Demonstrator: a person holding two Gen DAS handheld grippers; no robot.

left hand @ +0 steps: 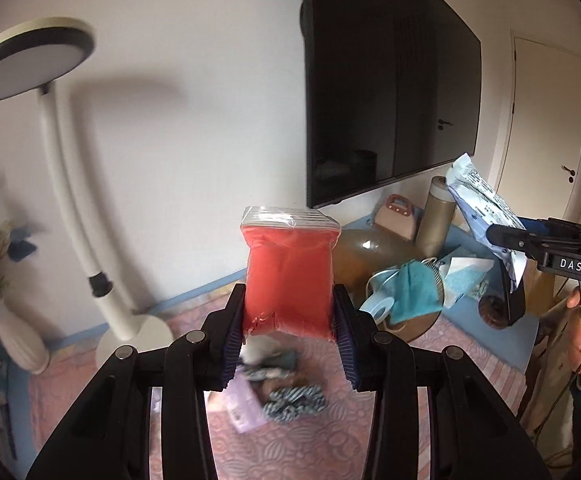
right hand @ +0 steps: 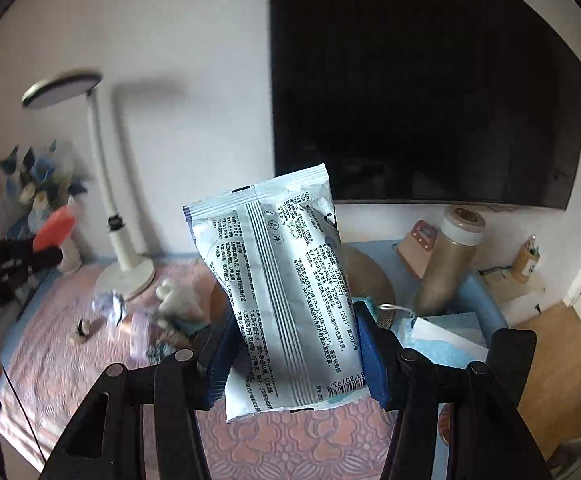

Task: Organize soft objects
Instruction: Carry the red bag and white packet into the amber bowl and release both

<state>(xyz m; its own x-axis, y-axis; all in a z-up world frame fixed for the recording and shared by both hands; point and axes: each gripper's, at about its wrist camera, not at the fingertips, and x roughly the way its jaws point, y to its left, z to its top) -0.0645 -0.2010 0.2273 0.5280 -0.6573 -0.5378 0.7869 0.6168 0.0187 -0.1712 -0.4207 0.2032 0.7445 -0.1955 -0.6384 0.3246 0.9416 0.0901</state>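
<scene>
A: Left gripper [left hand: 289,322] clamped on the lower part of a red zip pouch [left hand: 288,276], held upright, clear seal strip on top, well above the pink quilted tabletop [left hand: 410,412]

B: Right gripper [right hand: 295,346] likewise closed, here on a silver-white wipes pack [right hand: 278,280], pads pinching its lower half, printed back toward the lens, raised clear of the table

A: Handling, as judged: pouch light, soft, filling yielding under the pads; film probably slick, so best gripped across the filled body, not by the thin seal strip

B: Pack also soft and light, crinkly foil; sides visibly pressed in at the pads. Best gripped mid-body across the width; crimped end seams likely to slip or fold

A: Shown only in the left wrist view: striped scrunchie [left hand: 294,400] and blurred small items below the pouch, pale blue cloths [left hand: 414,288] heaped on a round tray at the right, wipes pack seen edge-on in the other tool, a hand on its handle

B: Shown only in the right wrist view: printed text and barcode of the pack, small fuzzy white toy [right hand: 178,300] on the table, wooden floor at far right, pouch reduced to a red blur at far left

A: Common to both: lamp [left hand: 62,184], dark screen [left hand: 386,92], gold flask [right hand: 450,260]
</scene>
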